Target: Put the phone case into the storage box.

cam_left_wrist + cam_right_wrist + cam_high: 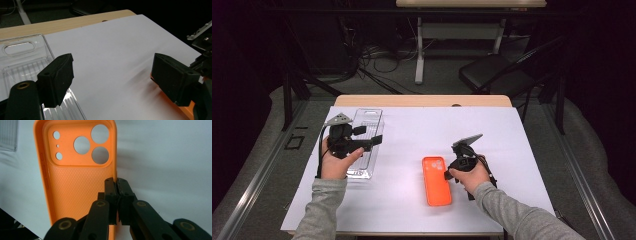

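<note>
Two hand-held grippers are seen over a white-covered worktop [412, 210]. A clear plastic tray [367, 145] lies at its left side, under the left hand-held gripper [374, 141], whose jaws are spread with nothing between them. An orange phone case [436, 180] lies hollow side up near the middle. Its right wall is pinched by the clenched right hand-held gripper [116, 185]. The grasp step is judged complete; next, a lift toward the tray is called for, with the thin wall kept from slipping.
</note>
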The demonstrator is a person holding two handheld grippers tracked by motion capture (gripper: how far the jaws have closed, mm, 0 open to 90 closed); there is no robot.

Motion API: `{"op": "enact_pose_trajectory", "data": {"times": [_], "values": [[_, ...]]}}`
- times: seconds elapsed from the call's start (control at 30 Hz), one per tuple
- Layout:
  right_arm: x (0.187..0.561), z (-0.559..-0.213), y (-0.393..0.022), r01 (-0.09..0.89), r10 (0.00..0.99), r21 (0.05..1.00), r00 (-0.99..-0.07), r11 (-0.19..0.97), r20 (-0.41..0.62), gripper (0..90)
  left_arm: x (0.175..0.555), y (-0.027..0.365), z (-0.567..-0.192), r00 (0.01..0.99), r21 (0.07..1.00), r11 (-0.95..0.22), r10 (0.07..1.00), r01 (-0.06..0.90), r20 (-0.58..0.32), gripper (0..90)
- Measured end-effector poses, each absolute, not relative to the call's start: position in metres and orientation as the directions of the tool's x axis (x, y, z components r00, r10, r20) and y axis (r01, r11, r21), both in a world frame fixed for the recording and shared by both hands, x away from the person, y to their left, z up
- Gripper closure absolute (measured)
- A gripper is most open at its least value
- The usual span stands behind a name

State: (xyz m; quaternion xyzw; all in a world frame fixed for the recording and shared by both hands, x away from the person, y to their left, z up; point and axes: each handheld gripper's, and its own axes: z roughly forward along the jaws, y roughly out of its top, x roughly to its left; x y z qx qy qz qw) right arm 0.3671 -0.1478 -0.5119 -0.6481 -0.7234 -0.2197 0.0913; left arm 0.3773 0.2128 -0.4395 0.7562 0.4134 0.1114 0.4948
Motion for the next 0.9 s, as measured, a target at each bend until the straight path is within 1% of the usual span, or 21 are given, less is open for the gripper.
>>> {"op": "enact_pose_trajectory", "data": {"times": [0.17, 0.27, 0.37, 0.4, 0.47, 0.57, 0.7, 0.73, 0.9], "values": [[0.367, -0.509, -0.149, 0.971, 0.890, 0.231, -0.154, 0.057, 0.429, 87.7, 0.378, 0.212, -0.440, 0.637, 0.840, -0.178, 0.734, 0.513, -0.234, 17.9], [0.368, -0.507, -0.149, 0.970, 0.884, 0.239, -0.144, 0.039, 0.444, 87.7, 0.378, 0.212, -0.440, 0.635, 0.840, -0.174, 0.735, 0.514, -0.237, 17.9], [0.370, -0.503, -0.149, 0.961, 0.876, 0.272, -0.165, 0.040, 0.453, 87.7, 0.378, 0.212, -0.440, 0.633, 0.840, -0.171, 0.737, 0.514, -0.237, 17.9], [0.370, -0.501, -0.149, 0.962, 0.876, 0.271, -0.152, 0.025, 0.459, 87.7, 0.378, 0.212, -0.440, 0.633, 0.840, -0.172, 0.737, 0.514, -0.237, 17.9], [0.371, -0.500, -0.149, 0.951, 0.868, 0.308, -0.174, 0.026, 0.464, 87.7, 0.378, 0.212, -0.441, 0.633, 0.839, -0.174, 0.737, 0.515, -0.235, 17.9], [0.372, -0.496, -0.148, 0.941, 0.871, 0.336, -0.197, 0.039, 0.451, 87.6, 0.378, 0.210, -0.441, 0.633, 0.838, -0.174, 0.737, 0.517, -0.237, 17.9], [0.373, -0.491, -0.146, 0.926, 0.859, 0.377, -0.210, 0.022, 0.466, 87.6, 0.378, 0.209, -0.442, 0.634, 0.838, -0.180, 0.738, 0.515, -0.231, 17.9], [0.374, -0.490, -0.146, 0.920, 0.859, 0.390, -0.229, 0.037, 0.458, 87.7, 0.378, 0.209, -0.442, 0.636, 0.839, -0.183, 0.738, 0.513, -0.228, 17.9], [0.376, -0.486, -0.146, 0.913, 0.846, 0.408, -0.232, 0.019, 0.480, 87.7, 0.377, 0.208, -0.442, 0.633, 0.843, -0.178, 0.740, 0.508, -0.226, 17.9]]}}
